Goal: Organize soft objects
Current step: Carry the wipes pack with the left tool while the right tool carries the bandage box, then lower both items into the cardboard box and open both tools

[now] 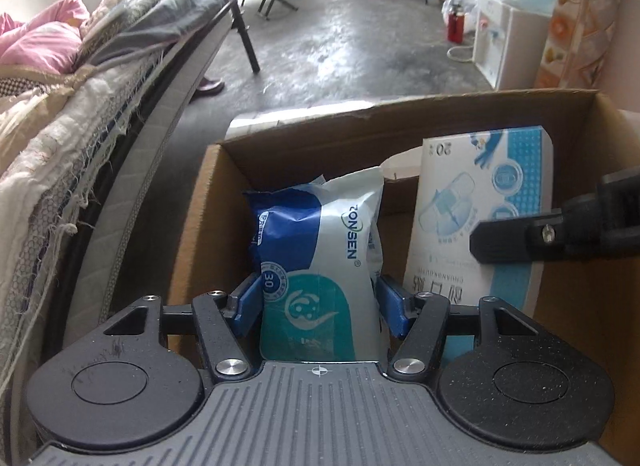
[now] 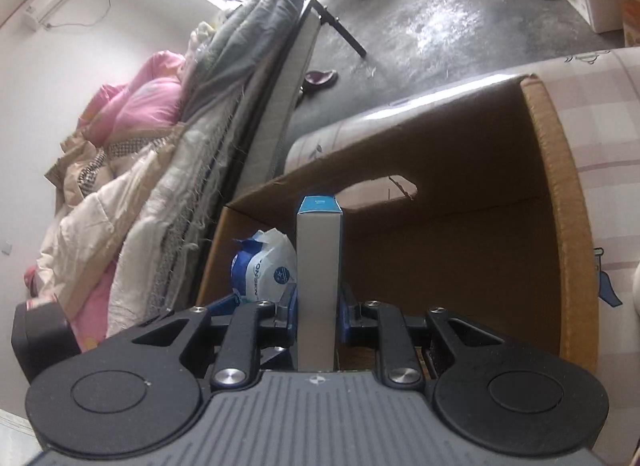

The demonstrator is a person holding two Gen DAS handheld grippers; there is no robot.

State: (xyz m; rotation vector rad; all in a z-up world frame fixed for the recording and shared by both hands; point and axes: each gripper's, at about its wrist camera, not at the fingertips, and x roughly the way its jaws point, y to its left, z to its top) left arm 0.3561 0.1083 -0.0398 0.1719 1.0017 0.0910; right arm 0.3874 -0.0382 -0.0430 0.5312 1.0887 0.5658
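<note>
My left gripper (image 1: 318, 304) is shut on a soft blue, white and teal ZONSEN pack (image 1: 316, 262) and holds it upright inside the open cardboard box (image 1: 304, 137), near the box's left wall. My right gripper (image 2: 318, 306) is shut on a flat white and blue box of plasters (image 2: 318, 278), held edge-on in the same cardboard box (image 2: 560, 201). In the left wrist view that plaster box (image 1: 480, 209) stands to the right of the pack, with the right gripper's finger (image 1: 516, 240) on it. The pack (image 2: 264, 266) also shows in the right wrist view, left of the plaster box.
A bed with piled bedding (image 1: 52, 77) runs along the left, close to the box. A patterned cushioned surface (image 2: 600, 113) lies behind and right of the box. Concrete floor (image 1: 360, 37) lies beyond, with a folding stand, bags and a white cabinet (image 1: 508, 41) at the far side.
</note>
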